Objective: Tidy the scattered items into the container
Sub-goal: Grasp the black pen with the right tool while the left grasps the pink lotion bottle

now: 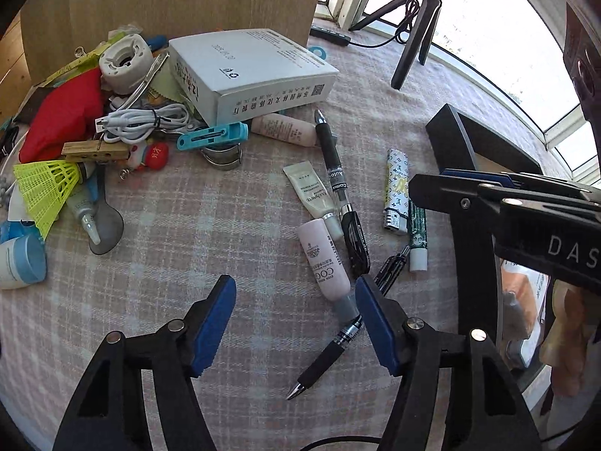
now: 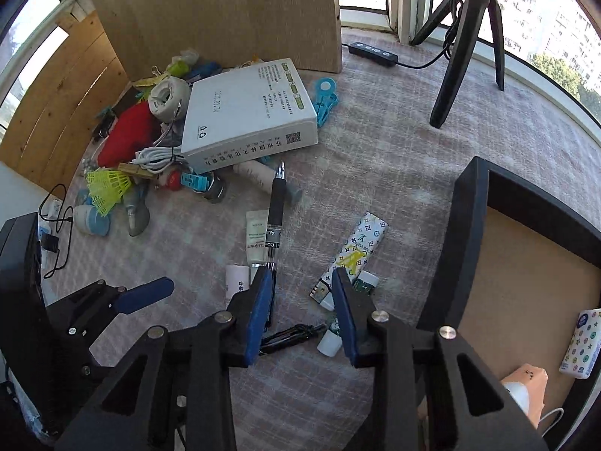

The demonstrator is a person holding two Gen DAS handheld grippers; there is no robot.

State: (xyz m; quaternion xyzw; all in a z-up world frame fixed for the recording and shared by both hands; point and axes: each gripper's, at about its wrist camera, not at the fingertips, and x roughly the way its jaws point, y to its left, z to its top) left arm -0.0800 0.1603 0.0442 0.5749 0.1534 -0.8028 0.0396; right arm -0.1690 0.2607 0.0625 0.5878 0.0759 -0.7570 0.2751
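Observation:
In the left wrist view my left gripper [image 1: 296, 319] stands open over the checked cloth. A pink tube [image 1: 326, 263] and a black pen [image 1: 326, 353] lie just by its right finger. My right gripper [image 2: 302, 312] is open too, low over a black folded clip [image 2: 289, 334] and a green lip balm [image 2: 366, 283], with its pads touching neither. A patterned lighter [image 2: 353, 255], a cream tube [image 2: 255, 236] and a second black pen [image 2: 276, 210] lie just beyond. The black container [image 2: 465, 225] stands to the right.
A white box [image 2: 248, 116] leans on a pile with a red cloth [image 2: 127, 135], a white cable [image 2: 157, 156] and a yellow shuttlecock [image 2: 107, 188]. A tripod [image 2: 465, 37], a power strip [image 2: 372, 52] and a wooden board [image 2: 225, 11] stand behind. A tissue pack [image 2: 580, 342] lies in the container.

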